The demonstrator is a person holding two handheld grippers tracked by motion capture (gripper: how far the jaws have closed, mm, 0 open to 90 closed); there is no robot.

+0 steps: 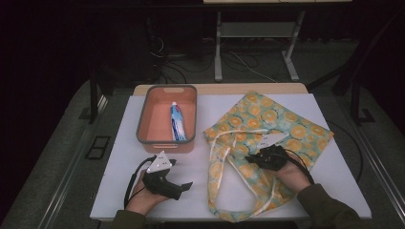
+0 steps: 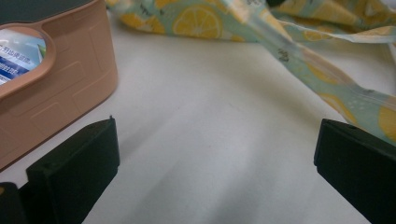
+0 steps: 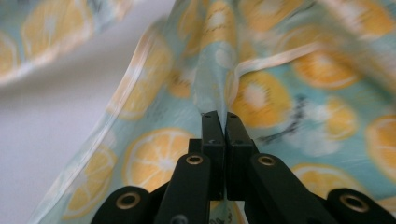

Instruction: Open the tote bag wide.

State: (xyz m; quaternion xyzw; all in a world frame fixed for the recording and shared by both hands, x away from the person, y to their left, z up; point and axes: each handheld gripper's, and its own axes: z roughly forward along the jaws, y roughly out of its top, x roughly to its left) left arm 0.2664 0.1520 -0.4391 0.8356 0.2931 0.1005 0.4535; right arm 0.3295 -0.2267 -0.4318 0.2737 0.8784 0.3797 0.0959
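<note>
Lemon-print cloth bag [image 1: 267,138] lies crumpled, pinched by the right hand-held gripper [image 3: 219,119]; left hand-held gripper [image 2: 215,154] spread wide.

A soft cloth tote bag [image 1: 267,129] is pale teal, printed all over with yellow-orange lemon slices that have white centres, and its long straps [image 1: 217,148] are edged in cream. The rectangular plastic bin [image 1: 143,121] is salmon-peach inside and out, with a grey rim. In it lies a toothpaste tube [image 1: 176,121] coloured blue and white with a red end. The flat table cover [image 1: 143,191] is plain white over a light wooden edge. The left gripper [image 1: 184,185] and the right gripper [image 1: 252,158] are black, each topped by a light grey plate.
</note>
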